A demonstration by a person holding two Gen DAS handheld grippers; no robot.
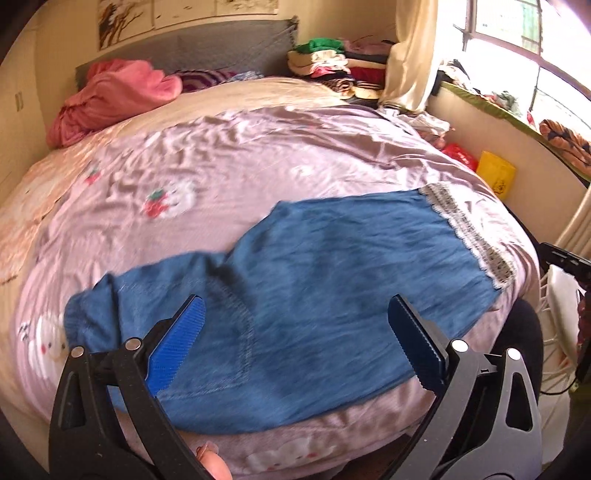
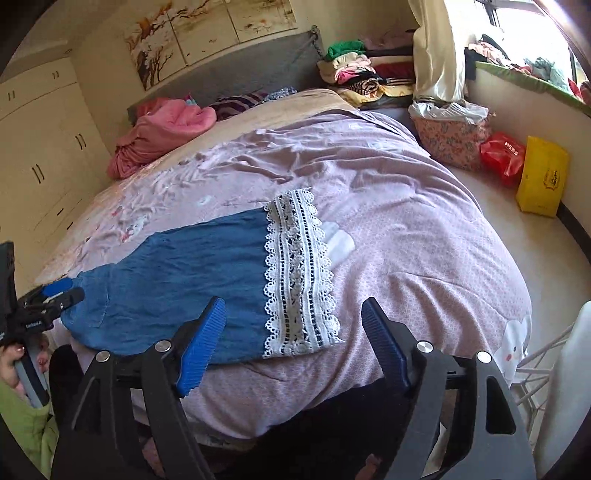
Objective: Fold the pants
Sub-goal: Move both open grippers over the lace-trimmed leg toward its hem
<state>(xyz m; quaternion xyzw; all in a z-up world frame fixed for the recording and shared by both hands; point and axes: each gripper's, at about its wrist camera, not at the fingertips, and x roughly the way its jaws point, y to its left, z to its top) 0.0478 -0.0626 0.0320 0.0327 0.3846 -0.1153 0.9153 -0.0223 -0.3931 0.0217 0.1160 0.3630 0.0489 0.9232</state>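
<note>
Pants: blue denim-look pants w/ white lace hem band [image 1: 332, 280] lie flat on pale pink printed quilt [image 1: 229, 155], lower centre of left wrist view; lace cuff [image 2: 299, 273] sits centre frame in right wrist view, waist end runs to lower left there.
Pants shape: legs look stacked one on the other, cuff end toward right of frame; stitched pocket seam shows lower centre in left view.
Left gripper: black frame w/ blue ribbed pads [image 1: 295, 343], bottom of left view, fingers spread wide, nothing between them; hovers over waist/seat part of pants, contact cannot tell. Also seen far left edge of right view [image 2: 55, 291], just beside waist end.
Right gripper: same black/blue build [image 2: 293, 343], bottom of right view, fingers spread wide, holds nothing; left pad [image 2: 201, 347] overlaps blue cloth in the frame, right pad over bare quilt, lace cuff in the gap.
Quilt: wrinkled, strawberry + white animal prints, covers most of bed.
Bed head: grey padded headboard [image 2: 236, 70], upper centre; crumpled pink blanket [image 2: 162, 129] upper left.
Clothes pile: folded stack, green piece on top [image 2: 354, 66], upper right of centre.
Floor: yellow bag [image 2: 541, 181] and red plastic bag [image 2: 504, 155], right edge, against wall.
Wall: tree painting panels [image 2: 207, 33] above headboard; cream wardrobe doors [image 2: 40, 147] at left.
</note>
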